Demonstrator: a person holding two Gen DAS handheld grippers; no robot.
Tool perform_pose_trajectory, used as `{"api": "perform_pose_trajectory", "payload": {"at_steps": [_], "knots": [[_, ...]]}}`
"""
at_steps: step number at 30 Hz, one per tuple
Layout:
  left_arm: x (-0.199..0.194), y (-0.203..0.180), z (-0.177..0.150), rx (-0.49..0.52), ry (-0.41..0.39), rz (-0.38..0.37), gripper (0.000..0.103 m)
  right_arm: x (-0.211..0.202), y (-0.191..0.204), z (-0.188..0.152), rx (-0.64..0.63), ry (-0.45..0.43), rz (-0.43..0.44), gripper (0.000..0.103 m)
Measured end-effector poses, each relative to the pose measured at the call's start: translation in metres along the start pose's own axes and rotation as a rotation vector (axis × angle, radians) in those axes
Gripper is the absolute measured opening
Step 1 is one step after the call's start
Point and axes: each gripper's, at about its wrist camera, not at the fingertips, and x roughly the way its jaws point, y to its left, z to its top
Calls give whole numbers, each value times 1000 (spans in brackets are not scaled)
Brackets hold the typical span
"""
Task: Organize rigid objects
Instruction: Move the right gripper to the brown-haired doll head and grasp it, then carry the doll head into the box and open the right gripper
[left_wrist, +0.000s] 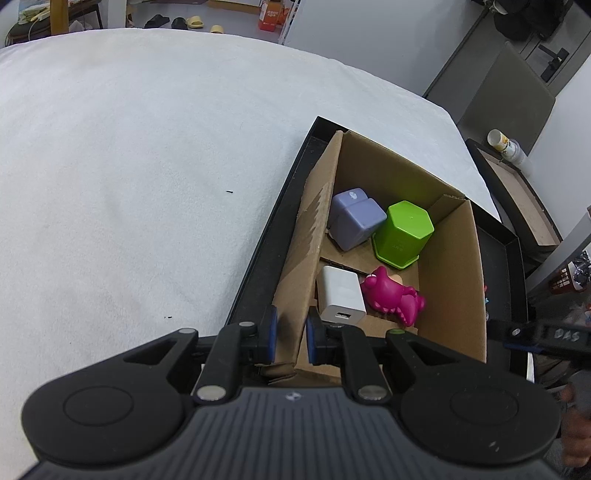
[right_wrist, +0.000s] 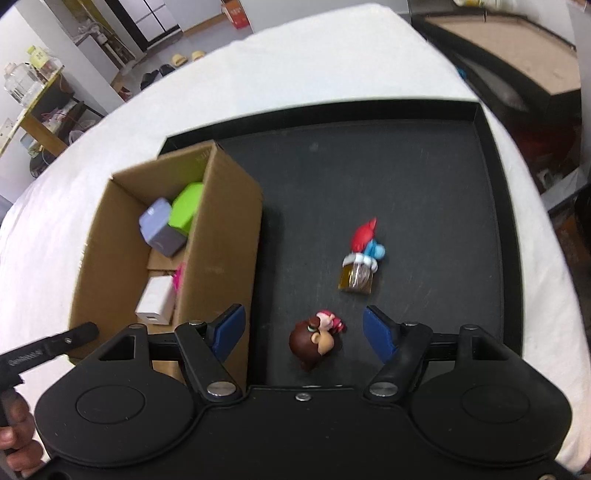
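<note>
A cardboard box (left_wrist: 454, 266) stands in a black tray (right_wrist: 406, 177). Inside it are a lilac cube (left_wrist: 356, 218), a green hexagonal cup (left_wrist: 404, 232), a white charger (left_wrist: 340, 295) and a magenta toy (left_wrist: 393, 295). My left gripper (left_wrist: 291, 334) is shut on the box's left wall. My right gripper (right_wrist: 303, 334) is open above the tray, its jaws either side of a brown-haired figurine (right_wrist: 317, 341). A red-and-blue figurine (right_wrist: 364, 245) lies beyond it on the tray floor. The box also shows in the right wrist view (right_wrist: 218, 236).
The tray sits on a white-covered table (left_wrist: 129, 166). A second black tray with a tan bottom (right_wrist: 509, 44) stands off the table's far right. The room's floor, shoes and shelves lie beyond the far edge.
</note>
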Motion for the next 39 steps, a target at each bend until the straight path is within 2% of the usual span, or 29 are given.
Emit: {"api": "perform_pose_trajectory", "payload": {"at_steps": [10, 11, 12, 13, 24, 32, 39], "knots": [[1, 0, 0, -3, 0, 2, 14, 38, -10, -7, 74, 60, -27, 68], [2, 0, 0, -4, 0, 2, 14, 41, -10, -9, 74, 62, -27, 65], [2, 0, 0, -6, 1, 1, 14, 46, -9, -11, 68, 71, -34, 46], [2, 1, 0, -7, 1, 0, 14, 49, -10, -13, 73, 86, -39, 35], [0, -1, 0, -7, -1, 8, 14, 15, -11, -16, 78, 27, -28, 35], [0, -1, 0, -6, -3, 1, 15, -29, 8, 7, 43, -69, 8, 35], [-1, 0, -1, -3, 0, -13, 15, -43, 38, 32, 1, -124, 55, 35]]}}
